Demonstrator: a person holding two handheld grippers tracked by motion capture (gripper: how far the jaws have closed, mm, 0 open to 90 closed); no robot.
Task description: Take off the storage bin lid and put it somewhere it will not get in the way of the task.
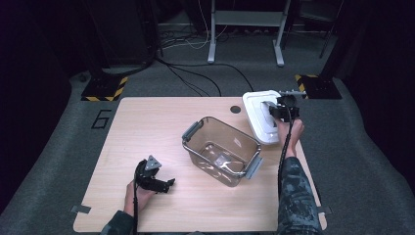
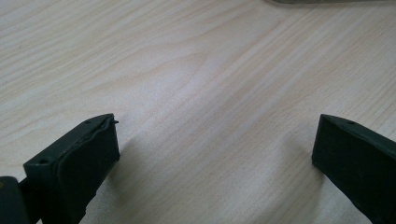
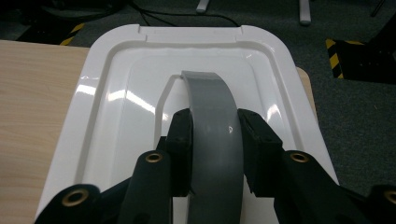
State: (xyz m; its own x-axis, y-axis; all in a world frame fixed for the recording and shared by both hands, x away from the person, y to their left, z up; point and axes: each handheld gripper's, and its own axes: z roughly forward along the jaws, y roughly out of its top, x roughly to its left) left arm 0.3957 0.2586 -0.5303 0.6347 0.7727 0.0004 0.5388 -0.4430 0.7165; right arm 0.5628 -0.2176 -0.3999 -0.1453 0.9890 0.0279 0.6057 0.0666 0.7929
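A white plastic lid [image 1: 258,116] [image 3: 116,102] lies at the table's far right corner, partly over the edge. Its grey arched handle [image 3: 212,121] runs down the middle, and my right gripper [image 1: 283,109] [image 3: 215,140] is shut on that handle, one pad on each side. A clear storage box [image 1: 222,149] with grey side latches stands open near the table's middle. My left gripper [image 1: 155,178] [image 2: 215,144] rests low over bare wood at the front left, its jaws wide apart with nothing between them.
The light wooden table [image 1: 147,127] has a round black cable hole [image 1: 235,109] near the lid. Beyond the far edge are grey carpet, cables and yellow-black striped stand feet [image 1: 105,89].
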